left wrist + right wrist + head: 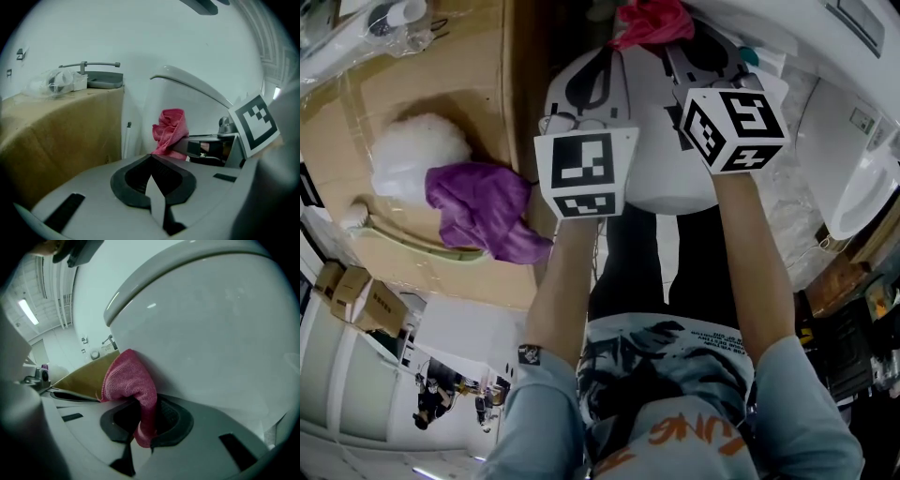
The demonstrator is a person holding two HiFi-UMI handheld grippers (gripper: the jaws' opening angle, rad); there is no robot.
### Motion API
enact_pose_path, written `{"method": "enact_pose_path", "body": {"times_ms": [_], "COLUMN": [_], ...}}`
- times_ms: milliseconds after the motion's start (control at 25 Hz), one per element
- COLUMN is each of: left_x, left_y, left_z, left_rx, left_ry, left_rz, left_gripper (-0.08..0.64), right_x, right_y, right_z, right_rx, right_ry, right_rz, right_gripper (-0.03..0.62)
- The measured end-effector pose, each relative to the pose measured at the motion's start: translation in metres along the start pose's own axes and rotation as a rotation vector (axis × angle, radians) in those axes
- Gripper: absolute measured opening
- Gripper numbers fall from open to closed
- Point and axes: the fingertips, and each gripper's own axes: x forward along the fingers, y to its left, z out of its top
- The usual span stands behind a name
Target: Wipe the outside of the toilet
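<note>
Jaws of right gripper [143, 427] clamped on crumpled pink microfibre cloth [130, 380]; cloth bunched up beyond the tips and pressed on curved outer wall of white ceramic toilet [211, 333], below lid rim; left gripper [152, 183] jaws closed together, nothing between them, held just left of right gripper, clear of cloth; far left, crumpled purple rag [483, 211] lies on brown cardboard sheet [469, 66], against white fluffy bundle [414, 155].

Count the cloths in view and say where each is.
2. The pink cloth is clamped in the right gripper against the toilet; the purple cloth lies on the cardboard at left. Others may be hidden.
</note>
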Motion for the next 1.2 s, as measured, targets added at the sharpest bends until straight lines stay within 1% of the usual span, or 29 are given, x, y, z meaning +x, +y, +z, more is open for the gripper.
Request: {"method": "enact_pose_path", "body": {"times_ms": [400, 1200], "left_x": [0.006, 0.025], "left_y": [-0.036, -0.125], "left_z": [-0.006, -0.007], "left_rx": [0.017, 0.074], "left_ry": [0.014, 0.037], "left_rz": [-0.027, -0.094], "left_gripper": [0.020, 0.020], "right_x": [-0.031, -0.092], "right_y": [-0.032, -0.096], "right_z": [-0.001, -0.003], "right_rx": [0.010, 0.023], "right_ry": [-0.009, -0.027], "right_rz": [-0.034, -0.073], "right_gripper": [0.071, 0.071]}}
